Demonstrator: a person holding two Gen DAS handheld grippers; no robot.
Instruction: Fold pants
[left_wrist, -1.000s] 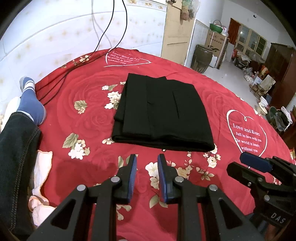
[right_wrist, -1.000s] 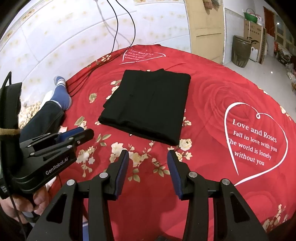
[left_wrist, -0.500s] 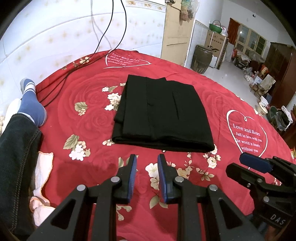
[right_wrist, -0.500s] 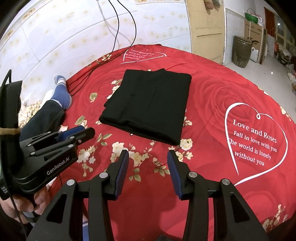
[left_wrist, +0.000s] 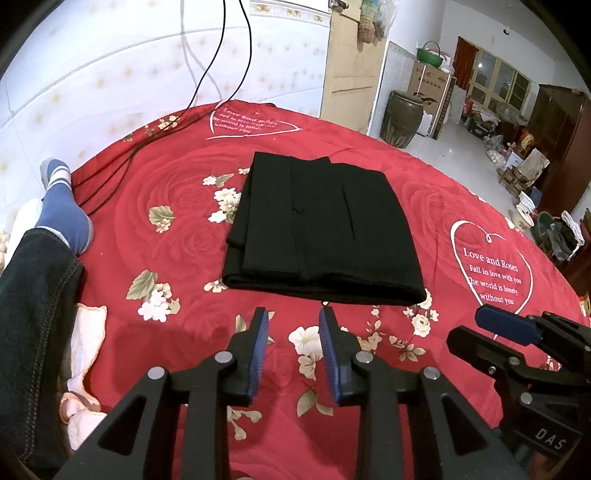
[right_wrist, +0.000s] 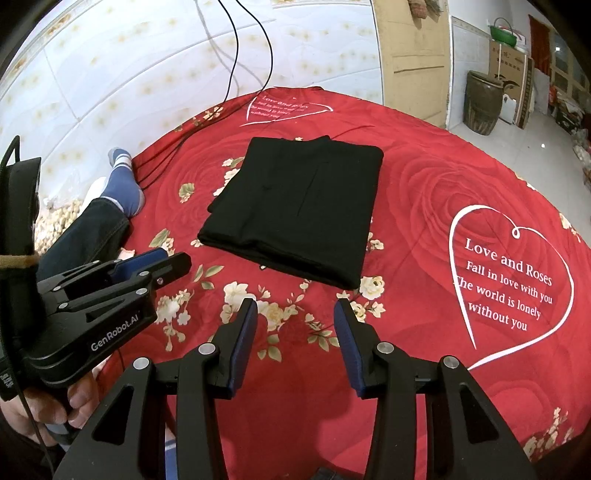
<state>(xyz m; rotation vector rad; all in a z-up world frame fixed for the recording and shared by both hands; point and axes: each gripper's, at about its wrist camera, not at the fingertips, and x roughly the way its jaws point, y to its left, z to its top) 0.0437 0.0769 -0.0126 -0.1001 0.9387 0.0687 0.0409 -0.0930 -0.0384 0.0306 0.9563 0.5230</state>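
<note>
Black pants (left_wrist: 321, 229) lie folded into a flat rectangle on the red rose-print bedspread (left_wrist: 177, 229); the right wrist view shows the same pants (right_wrist: 295, 206). My left gripper (left_wrist: 293, 321) hovers just short of their near edge. Its jaws are opening and nothing is between them. My right gripper (right_wrist: 291, 314) stands open and empty, also just before the near edge. In the left wrist view the right gripper (left_wrist: 509, 332) shows at the lower right. In the right wrist view the left gripper (right_wrist: 147, 264) shows at the left, held by a hand (right_wrist: 55, 406).
A person's leg in dark jeans (left_wrist: 33, 314) and a blue sock (left_wrist: 62, 210) rests on the bed's left side. Black cables (left_wrist: 122, 166) trail over the far left of the spread. Beyond the bed stand a brown jar (left_wrist: 402, 114), boxes and cupboards.
The left gripper's jaws have spread wider apart. Neither gripper has shifted, and the pants lie as before.
</note>
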